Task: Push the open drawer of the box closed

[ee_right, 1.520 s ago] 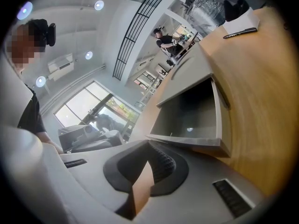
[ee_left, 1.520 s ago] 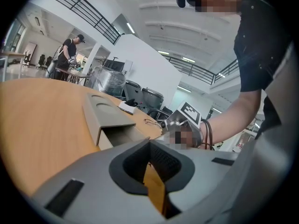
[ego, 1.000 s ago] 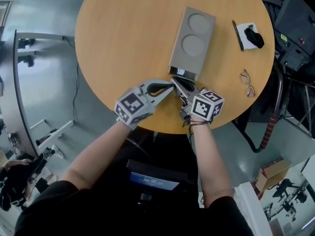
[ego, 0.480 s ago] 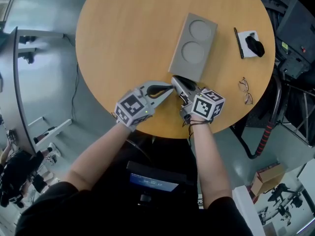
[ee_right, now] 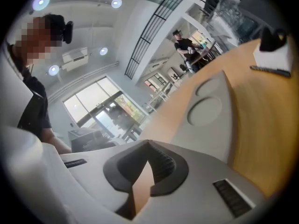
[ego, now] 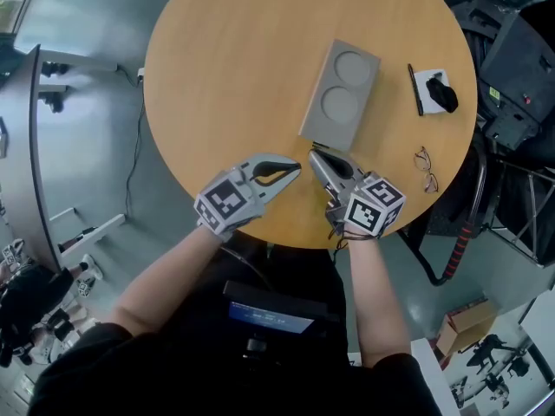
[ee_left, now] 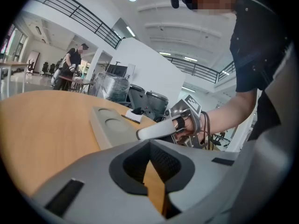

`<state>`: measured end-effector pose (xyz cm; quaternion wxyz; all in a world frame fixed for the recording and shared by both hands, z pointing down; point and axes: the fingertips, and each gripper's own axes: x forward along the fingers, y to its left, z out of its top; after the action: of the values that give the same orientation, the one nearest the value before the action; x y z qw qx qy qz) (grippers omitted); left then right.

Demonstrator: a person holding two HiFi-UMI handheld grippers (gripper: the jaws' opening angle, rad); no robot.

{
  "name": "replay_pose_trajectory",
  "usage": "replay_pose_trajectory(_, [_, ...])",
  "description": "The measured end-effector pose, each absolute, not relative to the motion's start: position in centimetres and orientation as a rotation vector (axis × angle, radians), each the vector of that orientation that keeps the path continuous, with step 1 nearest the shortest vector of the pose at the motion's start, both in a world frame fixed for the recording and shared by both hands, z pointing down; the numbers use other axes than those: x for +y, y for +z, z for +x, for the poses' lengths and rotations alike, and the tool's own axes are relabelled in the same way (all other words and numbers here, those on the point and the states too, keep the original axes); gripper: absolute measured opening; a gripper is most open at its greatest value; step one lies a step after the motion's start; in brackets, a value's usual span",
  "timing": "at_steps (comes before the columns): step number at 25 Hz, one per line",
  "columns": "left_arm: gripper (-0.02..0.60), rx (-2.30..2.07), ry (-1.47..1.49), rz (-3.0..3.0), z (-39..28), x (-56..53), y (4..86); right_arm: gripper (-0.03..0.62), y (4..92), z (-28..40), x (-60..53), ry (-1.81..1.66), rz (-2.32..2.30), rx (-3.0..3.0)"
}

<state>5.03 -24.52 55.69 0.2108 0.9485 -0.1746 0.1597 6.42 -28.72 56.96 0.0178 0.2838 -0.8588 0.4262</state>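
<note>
- Head view: the grey box (ego: pixel 340 94) lies on the round table (ego: pixel 217 68), and its near end looks flush. The left gripper (ego: pixel 297 170) and the right gripper (ego: pixel 315 154) point at that end, just short of it.
- Left gripper view: the jaws are pressed tip to tip on nothing, and the box (ee_left: pixel 110 125) lies ahead to the left.
- Right gripper view: the jaws are likewise pressed together and empty, with the box (ee_right: pixel 210 111) ahead to the right.

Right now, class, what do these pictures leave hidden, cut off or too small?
- Box drawer front: head view sees only the top; left gripper view has it partly behind the right gripper.
- Black object on white card: too small, head view.
- Table far rim: cut by head view's top edge.
</note>
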Motion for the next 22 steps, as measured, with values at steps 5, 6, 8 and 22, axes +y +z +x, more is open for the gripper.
replay_pose_trajectory(5, [0.025,-0.428,0.356,2.72,5.1,-23.9,47.7,0.006,47.1,7.2,-27.4,1.027,0.883,-2.819])
replay_pose_trajectory(6, [0.025,-0.427,0.331,2.732,5.1,-23.9,45.9,0.006,45.2,7.3,-27.1,0.974,0.887,-2.841])
replay_pose_trajectory(8, [0.025,-0.436,0.291,2.756,5.0,-23.9,42.4,0.008,41.4,7.4,-26.4,0.865,0.896,-2.879])
replay_pose_trajectory(22, [0.024,-0.411,0.14,2.882,5.1,-21.6,23.4,0.006,19.1,9.8,-20.4,0.293,0.987,-3.016])
